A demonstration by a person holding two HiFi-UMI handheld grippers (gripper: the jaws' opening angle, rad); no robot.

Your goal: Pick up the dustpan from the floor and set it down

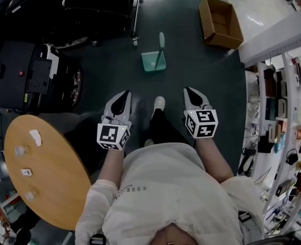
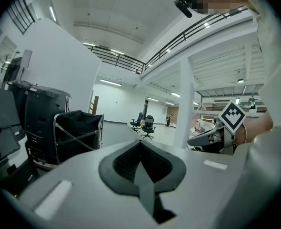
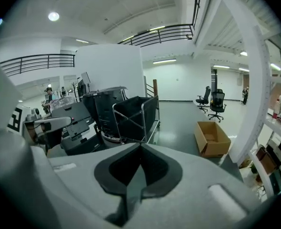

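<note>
A teal dustpan (image 1: 153, 61) stands on the dark floor ahead of me, its long handle (image 1: 161, 41) upright. It appears in neither gripper view. My left gripper (image 1: 124, 95) and right gripper (image 1: 189, 92) are held side by side in the air, well short of the dustpan and either side of my shoe (image 1: 159, 102). In the left gripper view the jaws (image 2: 140, 141) meet at the tip with nothing between them. The right gripper (image 3: 140, 144) is likewise shut and empty. Each gripper shows at the edge of the other's view.
An open cardboard box (image 1: 221, 22) lies at the far right on the floor. A black cart (image 1: 99, 6) and a dark machine (image 1: 33, 75) stand at the left. A round wooden table (image 1: 48, 177) is near left, and cluttered shelves (image 1: 280, 111) line the right.
</note>
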